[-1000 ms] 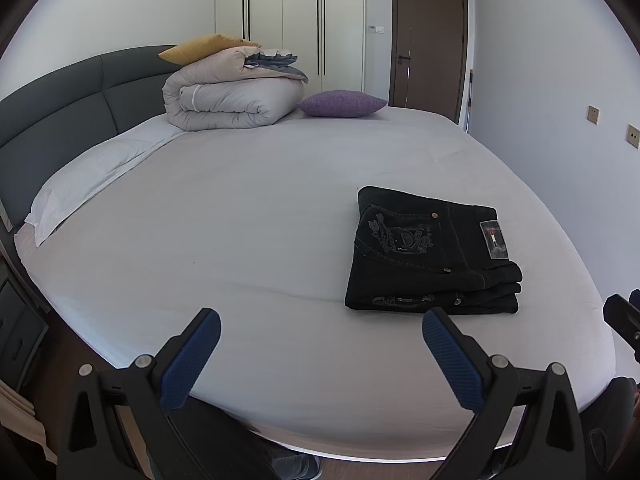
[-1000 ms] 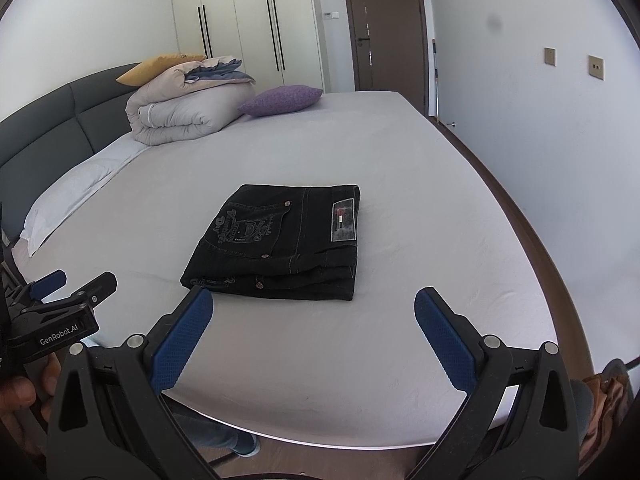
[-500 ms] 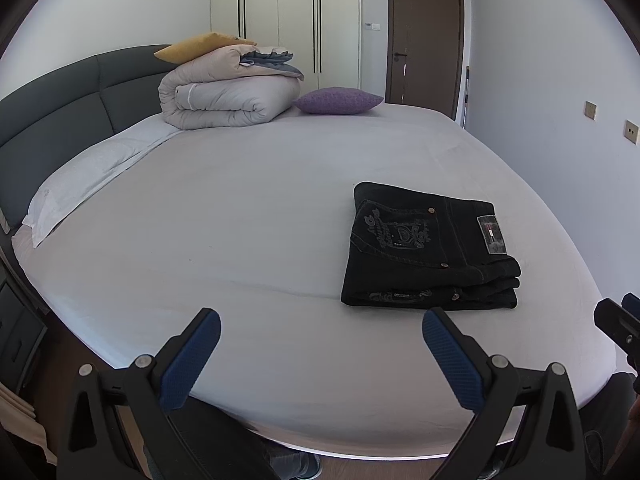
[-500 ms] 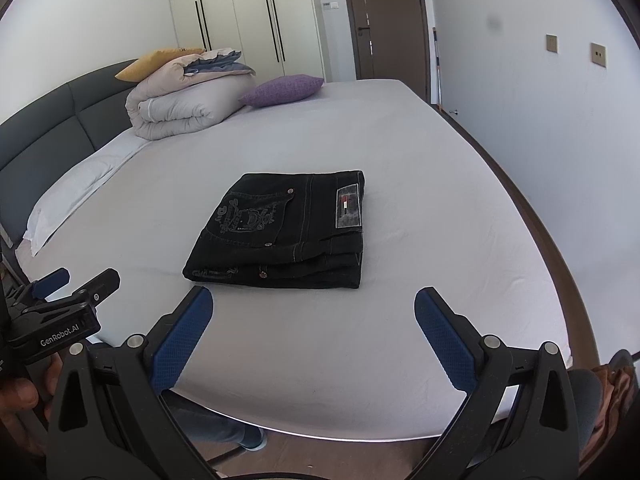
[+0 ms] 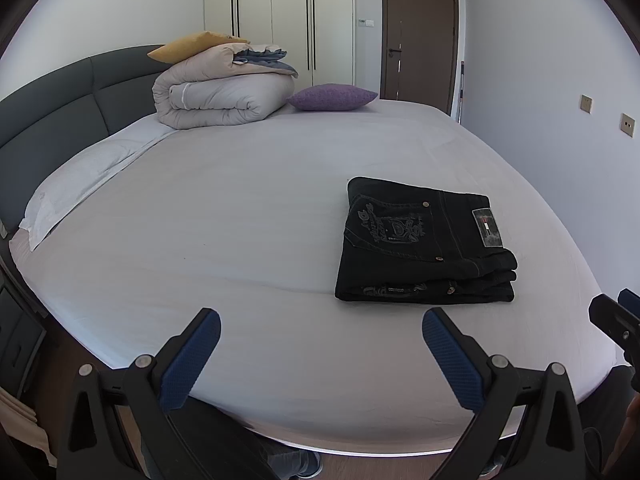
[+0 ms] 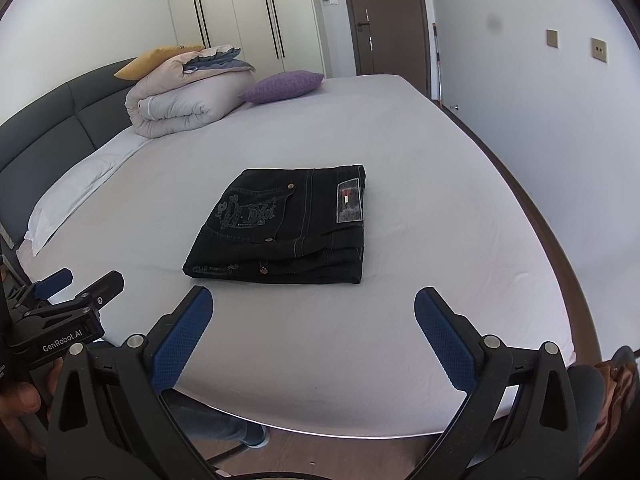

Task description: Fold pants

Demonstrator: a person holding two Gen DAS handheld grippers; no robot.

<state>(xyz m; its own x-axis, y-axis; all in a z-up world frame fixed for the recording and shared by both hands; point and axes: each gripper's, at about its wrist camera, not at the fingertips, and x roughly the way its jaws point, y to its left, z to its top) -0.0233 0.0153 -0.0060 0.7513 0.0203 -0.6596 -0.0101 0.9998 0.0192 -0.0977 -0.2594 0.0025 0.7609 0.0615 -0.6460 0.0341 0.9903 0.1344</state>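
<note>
White bed, folded black pants untouched, left claw and right claw level, wide apart, empty.

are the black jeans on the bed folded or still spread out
Folded. The black jeans lie on the bed as a compact stack, layered edges showing along the near side, back pocket on top.

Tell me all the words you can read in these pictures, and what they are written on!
"GenRobot.AI": on the black body of the left tongs, seen from the right wrist camera.
Grey patch with a small red and white mark, on the folded black pants: no words readable.
Embroidered design on the pants' pocket: looks like lettering, too small and blurred to read.
Nothing else carries readable text.
</note>
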